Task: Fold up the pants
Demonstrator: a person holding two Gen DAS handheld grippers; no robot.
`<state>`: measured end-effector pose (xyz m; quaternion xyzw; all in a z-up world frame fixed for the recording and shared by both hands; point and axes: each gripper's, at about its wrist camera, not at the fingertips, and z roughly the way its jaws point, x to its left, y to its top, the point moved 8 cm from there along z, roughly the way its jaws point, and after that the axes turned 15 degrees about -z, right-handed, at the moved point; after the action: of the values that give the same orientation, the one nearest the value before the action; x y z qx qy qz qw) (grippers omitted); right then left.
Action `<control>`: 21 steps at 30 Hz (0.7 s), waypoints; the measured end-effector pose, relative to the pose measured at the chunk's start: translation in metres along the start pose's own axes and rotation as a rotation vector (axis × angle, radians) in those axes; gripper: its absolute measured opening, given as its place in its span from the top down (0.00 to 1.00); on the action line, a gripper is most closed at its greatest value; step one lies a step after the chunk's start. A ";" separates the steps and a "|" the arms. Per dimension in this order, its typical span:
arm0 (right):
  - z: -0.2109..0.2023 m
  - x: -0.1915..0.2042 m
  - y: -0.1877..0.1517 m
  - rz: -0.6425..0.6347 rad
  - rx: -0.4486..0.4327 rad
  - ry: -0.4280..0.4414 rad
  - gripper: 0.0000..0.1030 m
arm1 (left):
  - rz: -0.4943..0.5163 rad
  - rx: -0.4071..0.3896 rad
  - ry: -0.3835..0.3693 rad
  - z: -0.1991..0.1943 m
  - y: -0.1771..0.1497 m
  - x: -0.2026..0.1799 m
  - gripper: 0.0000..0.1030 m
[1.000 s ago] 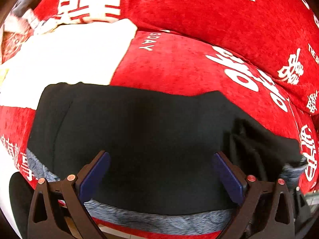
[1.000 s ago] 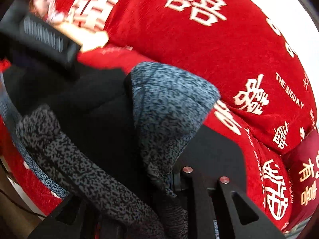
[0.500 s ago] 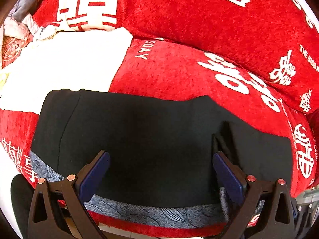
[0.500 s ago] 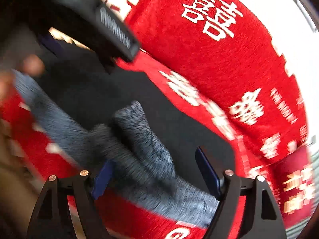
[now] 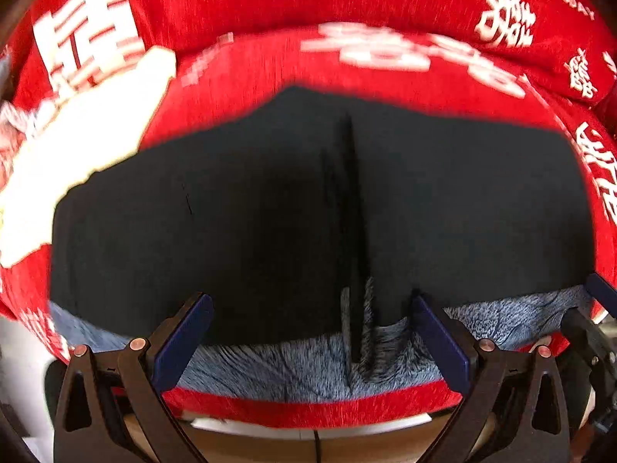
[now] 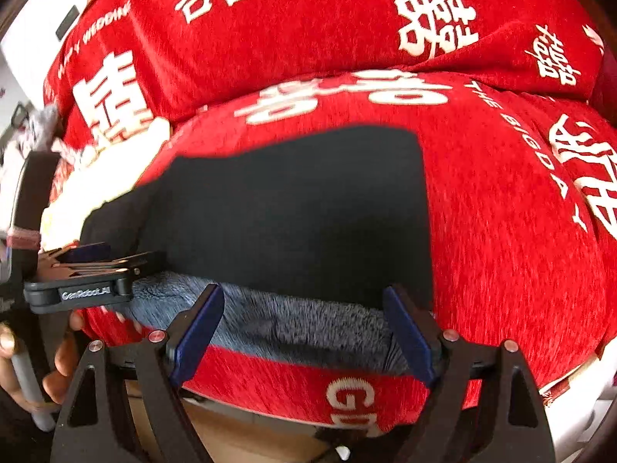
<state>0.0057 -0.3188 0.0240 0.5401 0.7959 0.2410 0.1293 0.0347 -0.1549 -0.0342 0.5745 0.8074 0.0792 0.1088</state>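
Note:
Black pants (image 5: pixel 231 212) with a grey fleecy lining (image 5: pixel 289 366) lie folded flat on a red cushion (image 5: pixel 270 65). A raised fold edge (image 5: pixel 351 200) runs down their middle. My left gripper (image 5: pixel 310 320) hangs open over the near edge, its pads clear of the cloth. In the right wrist view the pants (image 6: pixel 289 212) fill the centre, with the lining (image 6: pixel 300 324) at the front. My right gripper (image 6: pixel 304 308) hovers above that lining; its jaws are opening and grip nothing. The left gripper (image 6: pixel 96 270) shows at the left, with a hand (image 6: pixel 65 347) holding it.
A red back cushion (image 6: pixel 308 19) with white characters rises behind the seat. A white cloth (image 5: pixel 77 146) lies left of the pants. The cushion's front edge (image 6: pixel 308 389) drops off to a wooden surface (image 5: pixel 270 443) below. The right gripper (image 5: pixel 594 320) shows at the left wrist view's right edge.
My right gripper let go of the grey-lined fabric and drew back; that part now lies flat on the pants. My left gripper slid to the right along the near edge.

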 end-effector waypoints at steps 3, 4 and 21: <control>0.003 -0.001 -0.002 -0.031 0.023 -0.016 0.15 | -0.009 -0.003 -0.017 -0.001 0.000 0.001 0.00; 0.001 -0.002 0.003 -0.032 0.021 -0.020 0.15 | -0.008 -0.007 -0.015 0.000 0.001 0.001 0.00; 0.076 -0.076 0.093 0.018 0.166 -0.120 0.00 | -0.019 -0.029 -0.047 0.005 -0.002 0.004 0.00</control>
<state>0.1446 -0.3424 0.0044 0.5696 0.7990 0.1427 0.1292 0.0329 -0.1517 -0.0399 0.5669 0.8088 0.0762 0.1367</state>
